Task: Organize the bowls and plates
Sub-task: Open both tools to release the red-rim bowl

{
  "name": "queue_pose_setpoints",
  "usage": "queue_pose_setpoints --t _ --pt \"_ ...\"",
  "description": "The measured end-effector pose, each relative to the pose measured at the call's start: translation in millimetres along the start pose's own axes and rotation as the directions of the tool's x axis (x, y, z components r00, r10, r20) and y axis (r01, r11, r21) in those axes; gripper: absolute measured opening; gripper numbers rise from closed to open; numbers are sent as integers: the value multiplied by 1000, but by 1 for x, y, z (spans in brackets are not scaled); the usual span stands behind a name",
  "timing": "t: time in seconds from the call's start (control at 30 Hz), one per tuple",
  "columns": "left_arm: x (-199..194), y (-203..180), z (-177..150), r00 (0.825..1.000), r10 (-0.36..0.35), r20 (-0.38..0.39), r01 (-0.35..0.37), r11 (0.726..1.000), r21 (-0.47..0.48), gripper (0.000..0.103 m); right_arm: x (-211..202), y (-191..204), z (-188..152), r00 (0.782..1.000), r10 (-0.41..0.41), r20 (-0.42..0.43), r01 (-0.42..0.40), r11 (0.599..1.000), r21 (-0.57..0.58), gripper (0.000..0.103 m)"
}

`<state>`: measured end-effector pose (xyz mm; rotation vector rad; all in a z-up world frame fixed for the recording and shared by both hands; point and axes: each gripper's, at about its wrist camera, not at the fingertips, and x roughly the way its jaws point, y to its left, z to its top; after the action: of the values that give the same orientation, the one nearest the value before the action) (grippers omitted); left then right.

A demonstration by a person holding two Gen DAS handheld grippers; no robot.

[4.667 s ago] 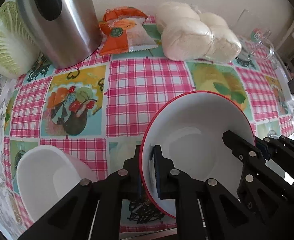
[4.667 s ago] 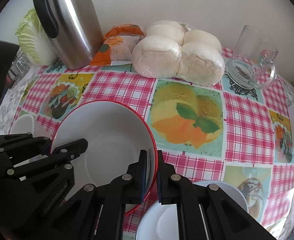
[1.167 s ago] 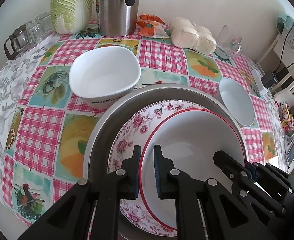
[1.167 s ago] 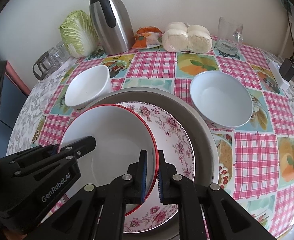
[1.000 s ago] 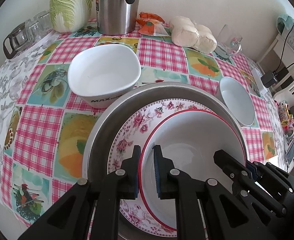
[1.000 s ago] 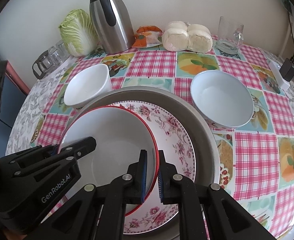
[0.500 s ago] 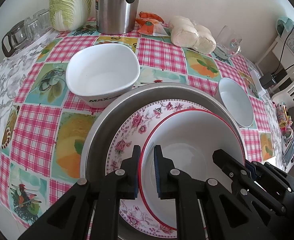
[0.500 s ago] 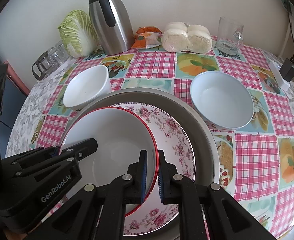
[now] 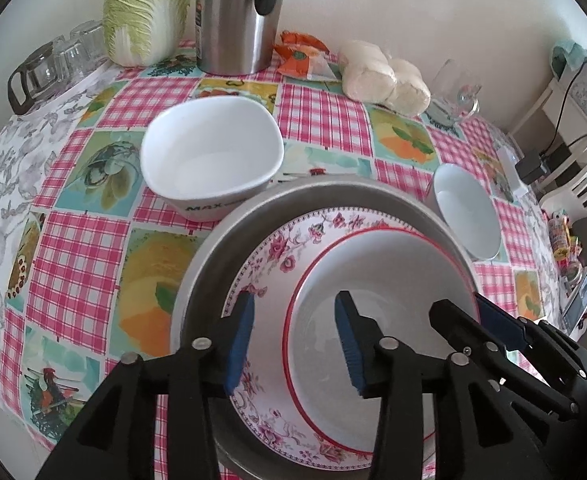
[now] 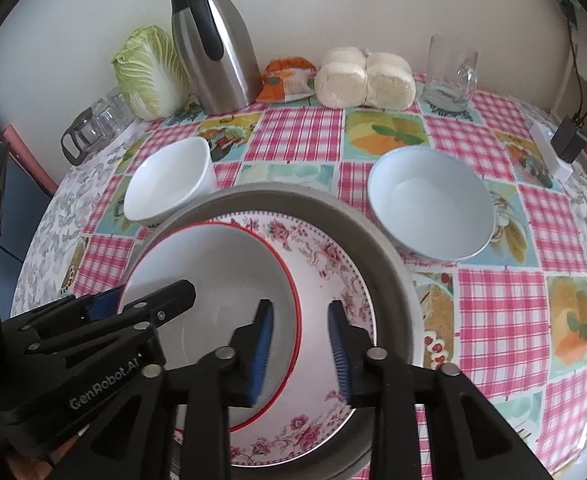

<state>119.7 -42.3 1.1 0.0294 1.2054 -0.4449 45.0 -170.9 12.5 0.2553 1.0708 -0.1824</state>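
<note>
Both grippers have let go since half a second ago: the left gripper (image 9: 293, 336) and the right gripper (image 10: 299, 344), which were clamped on the rim of the red-rimmed bowl (image 9: 389, 276), now have their fingers spread wide on either side of that rim, holding nothing. That bowl sits nested in the flowered plate (image 10: 333, 264), which lies inside the big metal basin (image 9: 213, 248) on the tabletop (image 10: 513, 300). So this placement looks finished. Two loose pieces remain outside the stack: the white square bowl (image 9: 213, 156), just behind the basin on the left, and the pale round bowl (image 10: 429, 204) to its right. One of these is likely next.
</note>
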Motion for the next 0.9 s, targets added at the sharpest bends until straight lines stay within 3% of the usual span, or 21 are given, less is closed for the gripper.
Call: queue_pose_setpoints --t 0.13,0.23,0.3,0.43,0.5,0.63,0.73,0.83,0.9 --pt "-10 7 2 1000 -6 24 7 999 -36 59 -8 -5 2 1000 -3 18 2 1000 10 37" --pt "-14 16 4 1000 6 28 -3 997 -79 63 -14 -10 3 999 -11 34 10 1000 19 52" --pt "-17 21 4 999 18 36 -15 995 -96 63 -18 -13 3 999 -25 49 24 1000 19 54" --pt "-19 27 4 998 45 47 -39 993 -112 78 -23 -21 4 997 -31 70 28 998 47 68" --pt "-20 29 4 997 63 55 -56 991 -118 79 -24 -25 4 997 -35 74 31 998 61 73" --pt "-21 33 3 991 112 72 -102 987 -124 90 -23 -27 3 997 -37 74 32 997 69 86" --pt "-22 36 3 990 116 81 -104 985 -134 91 -23 -28 3 996 -34 77 28 997 73 91" --pt "-24 39 3 984 151 91 -136 979 -148 92 -23 -28 3 996 -31 79 25 997 75 103" --pt "-25 43 4 981 169 93 -152 975 -163 94 -23 -29 3 996 -31 78 26 997 73 103"
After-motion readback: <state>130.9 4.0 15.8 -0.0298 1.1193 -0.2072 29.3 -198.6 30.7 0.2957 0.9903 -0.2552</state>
